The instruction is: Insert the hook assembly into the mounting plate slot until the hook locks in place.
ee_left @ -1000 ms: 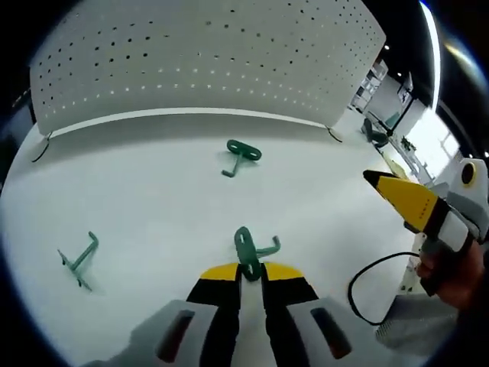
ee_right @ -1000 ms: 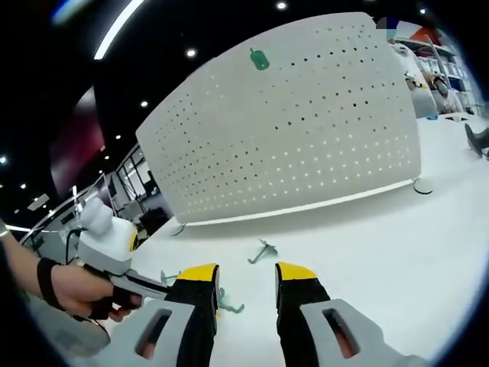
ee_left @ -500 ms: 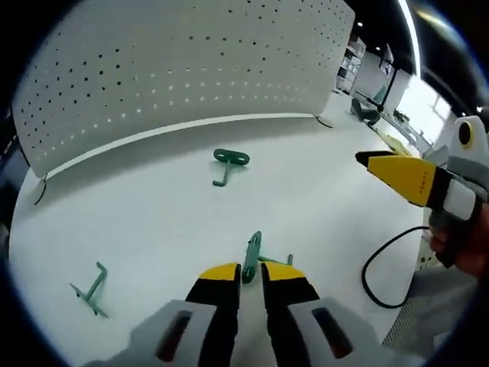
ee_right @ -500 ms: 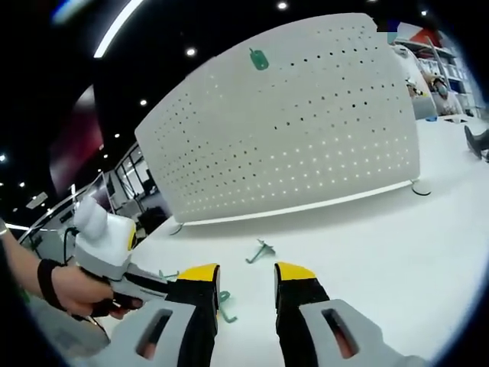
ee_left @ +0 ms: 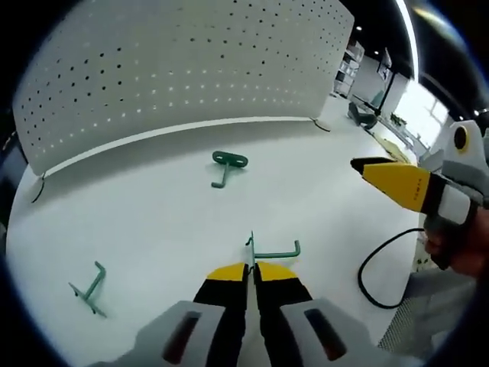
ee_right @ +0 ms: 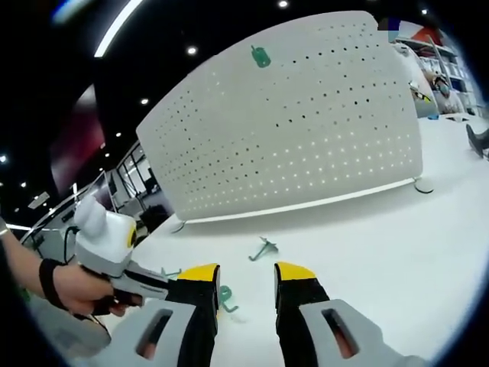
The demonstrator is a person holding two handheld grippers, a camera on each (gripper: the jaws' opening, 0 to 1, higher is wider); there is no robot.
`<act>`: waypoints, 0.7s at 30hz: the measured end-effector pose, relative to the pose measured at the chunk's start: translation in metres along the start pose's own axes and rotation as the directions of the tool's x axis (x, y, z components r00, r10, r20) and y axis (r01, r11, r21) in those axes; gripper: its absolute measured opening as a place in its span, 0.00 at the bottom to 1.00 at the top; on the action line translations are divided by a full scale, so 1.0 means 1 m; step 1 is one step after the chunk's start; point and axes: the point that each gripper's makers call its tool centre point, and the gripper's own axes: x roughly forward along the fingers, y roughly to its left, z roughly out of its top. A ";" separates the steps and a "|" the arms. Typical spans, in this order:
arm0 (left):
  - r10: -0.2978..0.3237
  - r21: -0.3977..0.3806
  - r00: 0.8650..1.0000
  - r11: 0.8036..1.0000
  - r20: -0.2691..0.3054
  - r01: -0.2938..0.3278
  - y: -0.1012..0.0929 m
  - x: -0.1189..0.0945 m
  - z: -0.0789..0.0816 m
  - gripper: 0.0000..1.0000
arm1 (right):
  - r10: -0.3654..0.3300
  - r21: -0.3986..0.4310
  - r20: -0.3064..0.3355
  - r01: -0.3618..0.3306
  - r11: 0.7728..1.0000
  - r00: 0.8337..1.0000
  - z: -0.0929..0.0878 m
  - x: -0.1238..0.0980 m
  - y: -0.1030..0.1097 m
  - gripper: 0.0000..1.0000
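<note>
Here, the left gripper (ee_left: 250, 269) has its yellow-tipped jaws pressed nearly together on a small green metal peg hook (ee_left: 263, 251), whose thin plate stands edge-on between the tips while its bent arm sticks out to the right just ahead of them. Further ahead lies a second green hook (ee_left: 226, 164) on the white tabletop (ee_left: 153, 206), and a third green hook (ee_left: 90, 287) lies off to the left. Beyond stands the white perforated mounting panel (ee_left: 183, 69). The right gripper (ee_right: 246, 274) holds nothing, jaws parted moderately; high on the panel, a mounted green hook (ee_right: 260, 55) hangs.
</note>
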 end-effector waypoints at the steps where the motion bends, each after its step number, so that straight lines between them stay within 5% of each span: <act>1: -0.005 -0.006 1.000 1.000 0.002 0.005 0.000 -0.001 0.000 0.04 | 0.003 0.000 -0.003 -0.003 1.000 1.000 -0.001 0.000 0.001 0.28; 11: -0.048 -0.024 0.997 0.998 0.064 0.050 -0.006 -0.011 0.007 0.04 | 0.032 -0.008 -0.023 -0.032 0.999 0.999 -0.006 0.003 0.009 0.28; 21: -0.092 -0.038 0.978 0.994 0.185 0.101 -0.014 -0.029 0.028 0.04 | 0.072 0.015 -0.034 -0.072 0.997 0.997 -0.010 0.005 0.022 0.26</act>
